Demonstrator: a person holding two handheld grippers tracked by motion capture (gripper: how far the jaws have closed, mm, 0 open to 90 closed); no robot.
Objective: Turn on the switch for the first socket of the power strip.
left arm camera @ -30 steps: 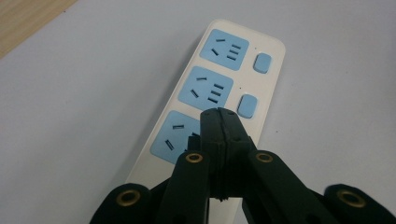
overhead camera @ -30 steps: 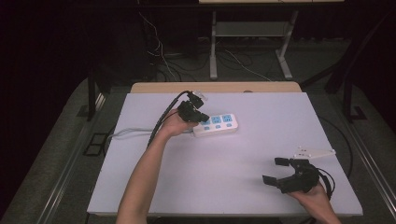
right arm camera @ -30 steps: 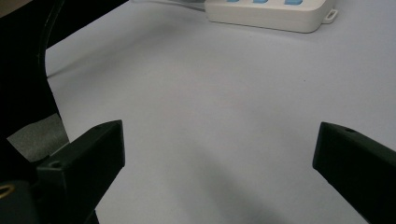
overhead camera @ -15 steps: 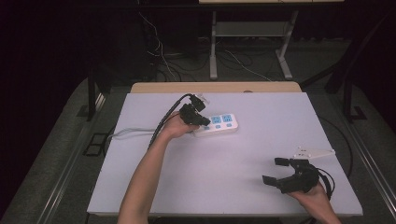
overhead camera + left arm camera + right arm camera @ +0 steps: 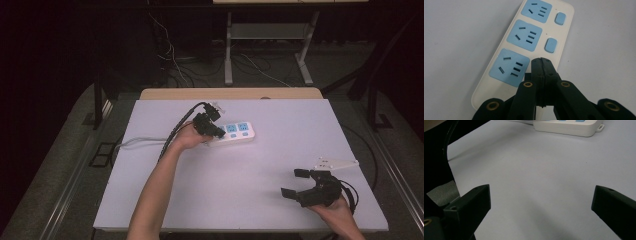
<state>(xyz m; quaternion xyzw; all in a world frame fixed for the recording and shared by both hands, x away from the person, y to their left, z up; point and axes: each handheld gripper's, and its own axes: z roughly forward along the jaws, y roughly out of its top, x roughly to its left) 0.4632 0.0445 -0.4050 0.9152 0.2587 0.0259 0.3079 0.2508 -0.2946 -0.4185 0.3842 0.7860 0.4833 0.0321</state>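
Note:
A white power strip with three blue sockets lies at the table's middle back. In the left gripper view the power strip runs diagonally, with two blue switches beside its farther sockets. My left gripper is shut, and its closed tips sit over the strip's edge next to the nearest socket. Whether they touch it I cannot tell. My right gripper rests low at the table's near right, open and holding nothing. From the right gripper the strip lies far ahead.
The strip's grey cord runs left toward the white table's left edge. A wooden board borders the far edge. Beyond it stand a metal stand and loose floor cables. Bare table stretches between the two hands.
My left gripper has shifted slightly nearer to the power strip's near end, still shut. The right hand has not moved.

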